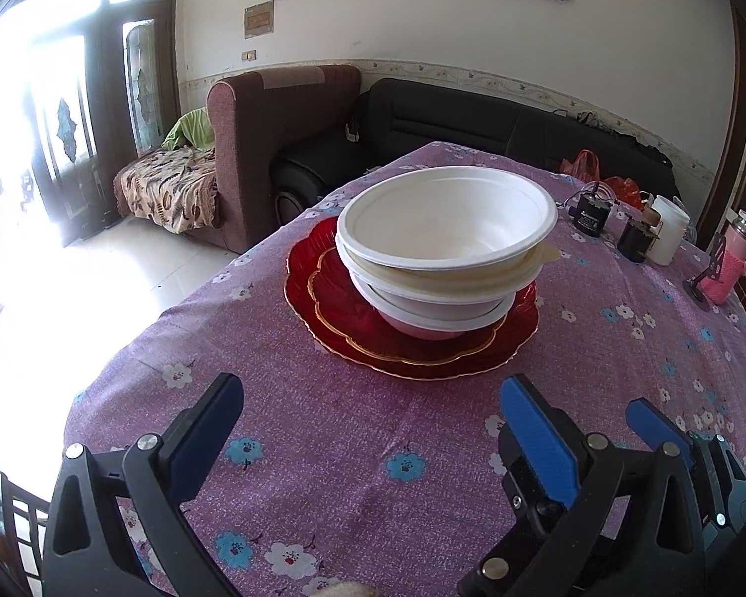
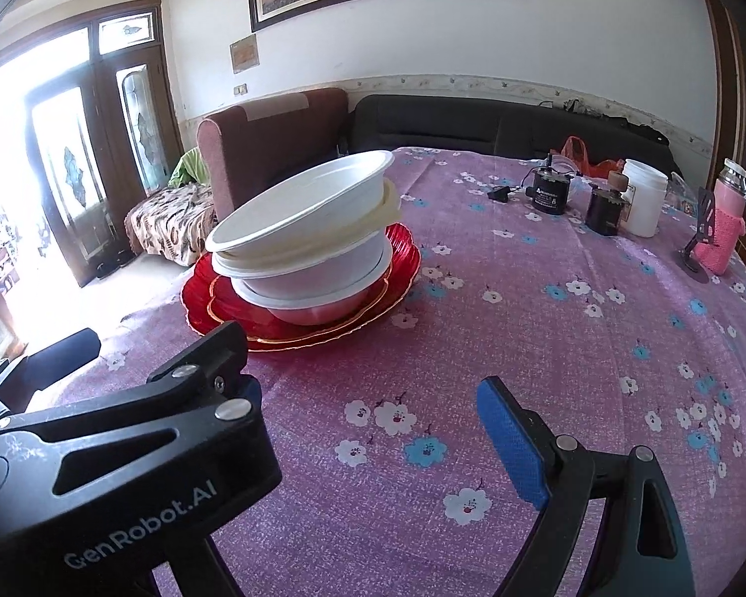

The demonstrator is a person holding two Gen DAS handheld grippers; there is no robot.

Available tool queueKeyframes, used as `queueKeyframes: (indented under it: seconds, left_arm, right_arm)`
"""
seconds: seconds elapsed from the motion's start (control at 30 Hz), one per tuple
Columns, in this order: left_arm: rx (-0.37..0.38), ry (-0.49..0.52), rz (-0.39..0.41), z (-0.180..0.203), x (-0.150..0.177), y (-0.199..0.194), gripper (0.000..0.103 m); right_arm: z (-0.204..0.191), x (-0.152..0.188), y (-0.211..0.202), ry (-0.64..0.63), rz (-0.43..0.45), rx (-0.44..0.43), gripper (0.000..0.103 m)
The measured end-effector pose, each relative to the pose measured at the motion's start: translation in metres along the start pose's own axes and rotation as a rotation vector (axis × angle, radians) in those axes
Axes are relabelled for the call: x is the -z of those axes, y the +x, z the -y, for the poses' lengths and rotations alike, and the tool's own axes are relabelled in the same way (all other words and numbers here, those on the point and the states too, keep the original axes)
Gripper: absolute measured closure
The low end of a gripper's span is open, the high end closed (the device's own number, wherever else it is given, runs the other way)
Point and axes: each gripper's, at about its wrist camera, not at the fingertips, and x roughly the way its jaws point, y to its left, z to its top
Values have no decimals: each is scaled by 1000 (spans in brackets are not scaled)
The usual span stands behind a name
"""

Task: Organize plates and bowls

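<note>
1. Scene: stack of white, thin-walled, disposable-looking bowls (image 1: 447, 248), three or four deep, nested upright on a pair of red ribbed glass-like plates with gold scalloped rims (image 1: 323, 293), smaller plate on larger. All on table under purple floral tablecloth (image 1: 353, 447), toward its left edge in the right wrist view.
2. Top bowl (image 2: 303, 209) sits tilted and off-centre; cream-coloured rim of the bowl below shows past it on one side. Not seated flush.
3. Left gripper (image 1: 373, 418): jaws wide apart, nothing between, above bare cloth just short of the plates.
4. Right gripper (image 2: 363, 388): jaws likewise spread wide, empty, stack ahead and to its left.
5. Handling, bowls: probably very light, flexible, rims likely to crush or buckle under a hard pinch. Low friction between nested bowls, so lifting one may drag the next or let it slip. Best hold: rolled rim lip, one pad inside and one outside, gentle squeeze.
6. Handling, plates: look heavier, rigid, brittle, slick. Flat on cloth, so the edge needs getting under; pinch at the scalloped rim, keep level.
7. Risk: nudging the tilted stack sideways could topple it toward the nearby table edge.
8. Far right clutter (white jar (image 2: 644, 199), pink bottle (image 2: 728, 229)) well apart, no interference.
</note>
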Motion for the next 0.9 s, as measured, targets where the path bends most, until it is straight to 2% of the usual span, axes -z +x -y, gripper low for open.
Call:
queueKeyframes:
  seconds: [0.6, 0.73, 0.9]
  left_arm:
    - [11, -26, -51, -5, 2, 17, 0]
    - [-1, -19, -42, -4, -1, 13, 0]
    - [30, 11, -7, 4, -18, -5, 0]
  right_arm:
    - [-1, 4, 12, 1, -28, -3, 11]
    - [-4, 4, 9, -10, -23, -9, 11]
    - [9, -2, -6, 12, 15, 18, 11]
